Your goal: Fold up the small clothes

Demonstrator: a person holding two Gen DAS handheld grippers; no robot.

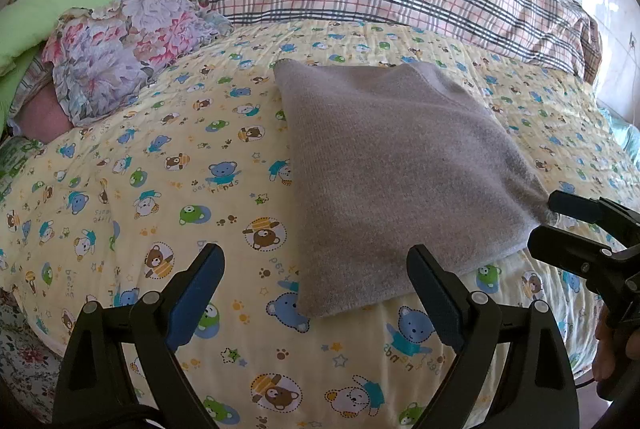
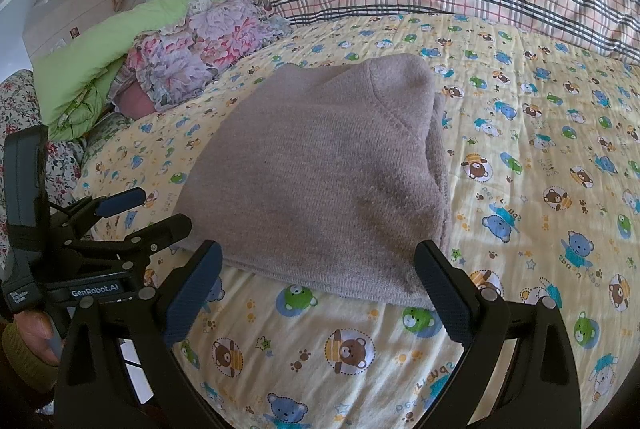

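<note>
On the bear-print quilt [image 1: 160, 189], only the right view shows the folded sweater's [image 2: 320, 169] stacked right edge; both hand-held grippers gape.

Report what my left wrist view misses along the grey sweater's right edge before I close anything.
Observer: The right wrist view shows the sweater's right edge as several stacked folded layers.
Operator: Check the right tool.
Observer: The right tool is open, and the sweater's near hem lies between its fingers.
Operator: Describe my left tool from outside.
Observer: The left tool is open by the sweater's near left corner. Its body reads GenRobot.AI.
</note>
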